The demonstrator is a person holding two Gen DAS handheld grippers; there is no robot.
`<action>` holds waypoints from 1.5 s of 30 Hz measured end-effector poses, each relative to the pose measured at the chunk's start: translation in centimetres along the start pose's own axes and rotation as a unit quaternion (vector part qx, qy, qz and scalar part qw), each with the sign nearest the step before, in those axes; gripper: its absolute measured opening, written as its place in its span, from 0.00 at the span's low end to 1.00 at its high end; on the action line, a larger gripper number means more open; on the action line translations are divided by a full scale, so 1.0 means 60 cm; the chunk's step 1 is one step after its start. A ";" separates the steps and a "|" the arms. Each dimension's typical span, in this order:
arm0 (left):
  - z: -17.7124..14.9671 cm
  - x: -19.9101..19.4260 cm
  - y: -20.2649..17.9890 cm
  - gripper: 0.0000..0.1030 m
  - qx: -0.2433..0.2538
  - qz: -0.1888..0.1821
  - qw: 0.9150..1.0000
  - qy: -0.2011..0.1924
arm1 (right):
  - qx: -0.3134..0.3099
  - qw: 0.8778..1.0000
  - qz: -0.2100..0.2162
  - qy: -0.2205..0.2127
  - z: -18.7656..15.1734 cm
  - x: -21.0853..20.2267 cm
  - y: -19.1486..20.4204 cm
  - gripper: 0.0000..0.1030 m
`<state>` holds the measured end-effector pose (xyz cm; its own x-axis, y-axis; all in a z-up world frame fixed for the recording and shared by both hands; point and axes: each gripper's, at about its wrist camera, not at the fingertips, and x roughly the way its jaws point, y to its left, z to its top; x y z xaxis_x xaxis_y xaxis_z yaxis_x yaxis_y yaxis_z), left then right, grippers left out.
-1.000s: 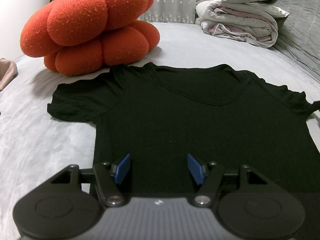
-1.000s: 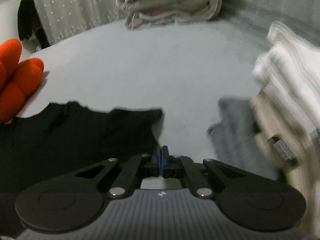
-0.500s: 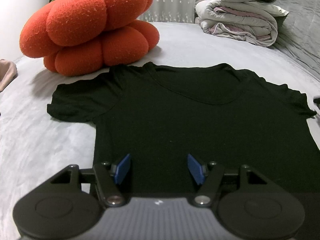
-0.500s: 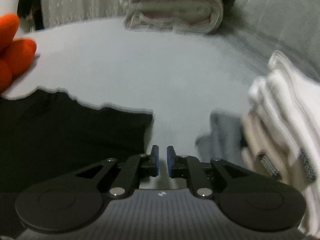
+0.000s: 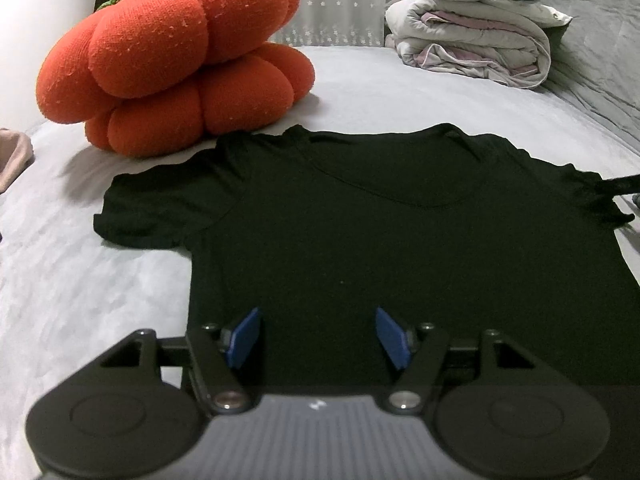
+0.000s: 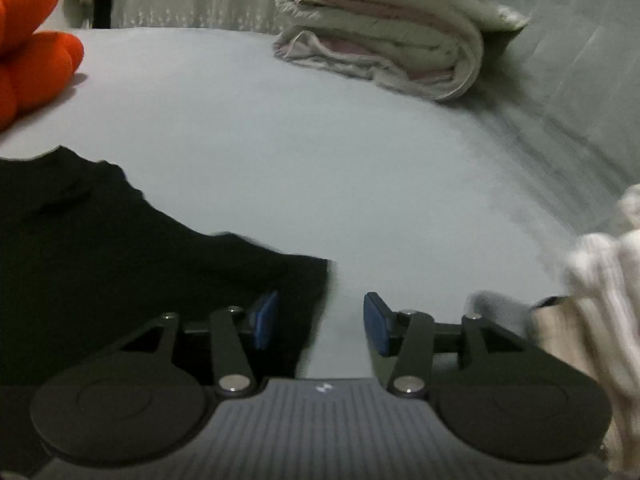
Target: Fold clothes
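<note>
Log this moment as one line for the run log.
black T-shirt flat on bed | left gripper open | right gripper opening at sleeve edge

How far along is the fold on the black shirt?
Done: the shirt lies spread flat on the bed, sleeves out. In hand: nothing gripped; the left gripper hangs open over the hem, and the right gripper is opening around the right sleeve edge. Left: every fold; none shows yet.

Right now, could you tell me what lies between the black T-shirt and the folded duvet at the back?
Only bare grey bedsheet separates the black T-shirt from the folded duvet; both wrist views show this.
</note>
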<state>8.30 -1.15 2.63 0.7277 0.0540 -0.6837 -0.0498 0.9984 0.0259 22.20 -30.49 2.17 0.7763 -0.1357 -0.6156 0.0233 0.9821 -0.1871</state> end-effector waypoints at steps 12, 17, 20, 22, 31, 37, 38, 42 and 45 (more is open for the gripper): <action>0.011 0.001 0.034 0.63 -0.034 0.017 0.999 -0.002 | 0.053 0.991 0.122 0.026 -0.015 0.000 0.008 0.35; 0.026 0.005 0.132 0.57 -0.130 0.051 0.990 -0.009 | 0.025 0.997 0.073 0.026 -0.005 -0.045 0.047 0.38; 0.034 0.008 0.218 0.57 -0.213 0.059 0.975 -0.019 | 0.039 0.994 0.099 0.020 -0.009 -0.104 0.063 0.42; 0.035 0.013 0.271 0.57 -0.269 0.054 0.961 -0.027 | 0.066 0.989 0.129 0.036 -0.016 -0.147 0.071 0.43; 0.059 0.069 0.339 0.61 -0.311 0.066 0.947 -0.038 | 0.124 0.961 0.233 0.081 -0.103 -0.276 0.136 0.45; 0.063 0.090 0.312 0.00 -0.232 0.122 0.964 -0.038 | 0.132 0.954 0.248 0.101 -0.135 -0.269 0.160 0.45; 0.059 0.089 0.320 0.00 -0.241 0.112 0.963 -0.040 | 0.129 0.954 0.249 0.102 -0.136 -0.265 0.165 0.45; 0.042 0.078 0.352 0.00 -0.285 0.088 0.953 -0.052 | 0.109 0.955 0.261 0.089 -0.134 -0.268 0.181 0.45; 0.035 0.071 0.374 0.00 -0.318 0.083 0.943 -0.055 | 0.103 0.956 0.264 0.083 -0.134 -0.270 0.185 0.45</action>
<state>11.71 21.49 1.82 0.7387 0.2460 -0.6276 -0.5442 0.7671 -0.3398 4.83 -18.41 3.92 0.6038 0.3832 -0.6990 -0.2076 0.9222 0.3263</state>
